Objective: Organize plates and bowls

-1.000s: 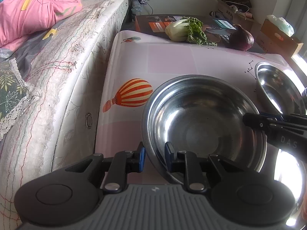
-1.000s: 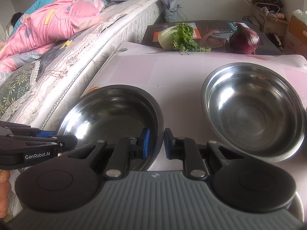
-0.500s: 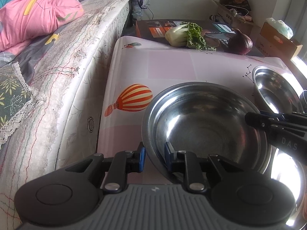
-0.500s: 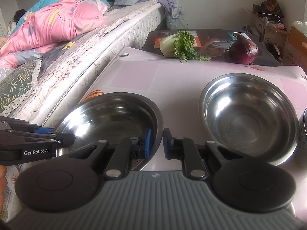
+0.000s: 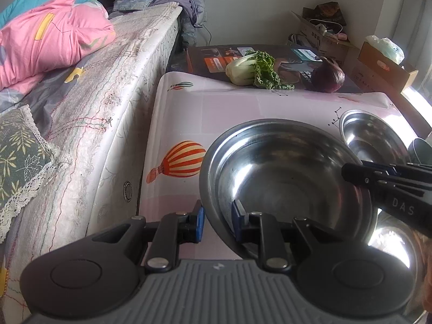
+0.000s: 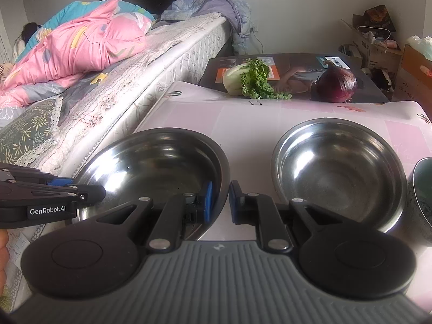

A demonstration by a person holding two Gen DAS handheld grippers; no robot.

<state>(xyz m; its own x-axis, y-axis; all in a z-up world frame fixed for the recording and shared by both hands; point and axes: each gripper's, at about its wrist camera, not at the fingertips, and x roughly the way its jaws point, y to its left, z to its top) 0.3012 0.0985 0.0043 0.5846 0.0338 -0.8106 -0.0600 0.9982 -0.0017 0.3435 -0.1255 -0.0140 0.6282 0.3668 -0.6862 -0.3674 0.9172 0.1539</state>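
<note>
Both hand-held grippers (image 5: 217, 220) (image 6: 220, 202) have lifted the clamped bowl (image 5: 283, 178)

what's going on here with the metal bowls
A person holds a gripper in each hand, and both are clamped on the rim of one steel bowl: the left gripper on its near edge, the right gripper on the opposite side. A second steel bowl sits empty beside it on the pink table.
</note>
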